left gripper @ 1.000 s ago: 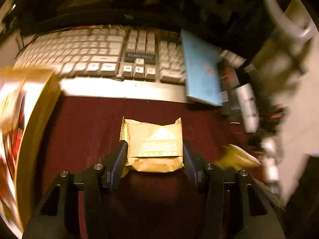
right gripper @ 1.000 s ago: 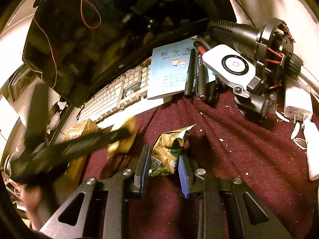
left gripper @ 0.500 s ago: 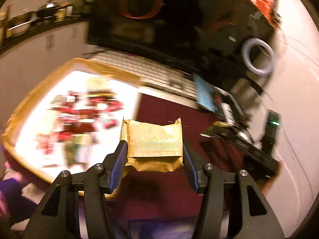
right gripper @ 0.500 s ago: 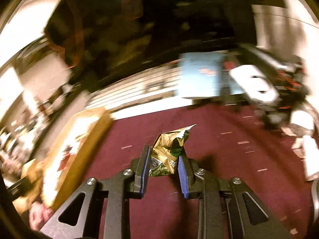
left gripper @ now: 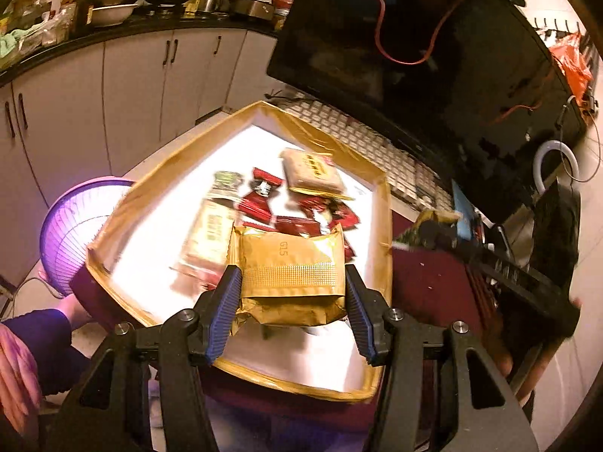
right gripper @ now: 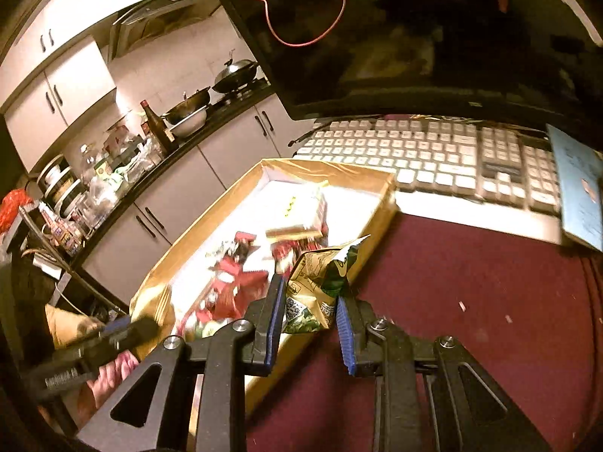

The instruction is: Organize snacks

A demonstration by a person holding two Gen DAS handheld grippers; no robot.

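**Mei:** Left wrist view is showing the gold packet (left gripper: 292, 275) first. The left claw (left gripper: 293, 301) is clenched on it from both sides, and the packet is hanging above the near part of the gold-edged box (left gripper: 384, 233), not yet lying inside.

**Tom:** And the other snack?

**Mei:** The right claw (right gripper: 307, 314) is gripping the green snack bag (right gripper: 314, 286), crumpled and with a torn top. From the right wrist view it is sitting over the box's near edge, close to the border with the dark red cloth (right gripper: 471, 301) that is covering the bench.

**Tom:** What is lying in the box already?

**Mei:** Several snacks: red wrappers (left gripper: 324, 211), a beige packet with a yellow label (left gripper: 312, 169) toward the far corner, and a long pale packet (left gripper: 211, 233) on the left. They are blurred, so I cannot count them exactly.

**Tom:** So how far is the task?

**Mei:** I am judging it as well advanced. Many snacks are in the box, two are being held above it, and both are waiting to be released. I am seeing no loose snack on the cloth in these views, but part of the bench is hidden.

**Tom:** Anything around?

**Mei:** A white keyboard (right gripper: 433, 150) and a dark monitor (left gripper: 414, 45) are standing behind the box, and a purple basket (left gripper: 71, 233) beside its left.
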